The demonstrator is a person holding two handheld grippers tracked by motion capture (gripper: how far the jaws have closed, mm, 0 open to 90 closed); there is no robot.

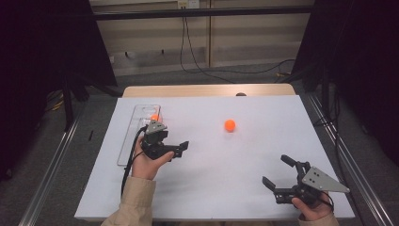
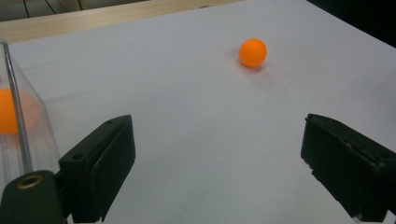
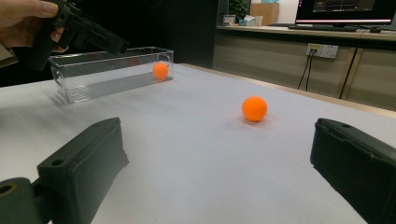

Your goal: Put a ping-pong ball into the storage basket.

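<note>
High view: nearest the person, the right claw (image 1: 278, 172) rests low over the white worktop (image 1: 211, 188), its jaws spread apart with nothing between them. Farther in and to the other side, the left claw (image 1: 181, 148) is held just beside the clear box (image 1: 134, 136), jaws likewise parted and empty; no earlier state can be compared. Beyond both claws, and roughly between them, one orange ball (image 1: 229, 125) lies loose on the worktop, well apart from either. A second ball (image 1: 154, 117) sits inside the far end of the box, just behind the left claw's grey plate, which partly hides it.

Left gripper view: the loose orange ball (image 2: 252, 52) lies ahead of the open jaws and toward the right-hand jaw; the box wall (image 2: 18, 126) stands close beside the left-hand jaw, with the boxed ball (image 2: 11, 112) seen blurred through it.

Right gripper view: the loose ball (image 3: 254, 108) appears ahead, between the spread jaws. Farther off, the full length of the box (image 3: 112, 74) shows, its ball (image 3: 160, 70) resting at the far end, and the left claw (image 3: 116, 46) hangs over the near end, held by a hand (image 3: 23, 21).
</note>
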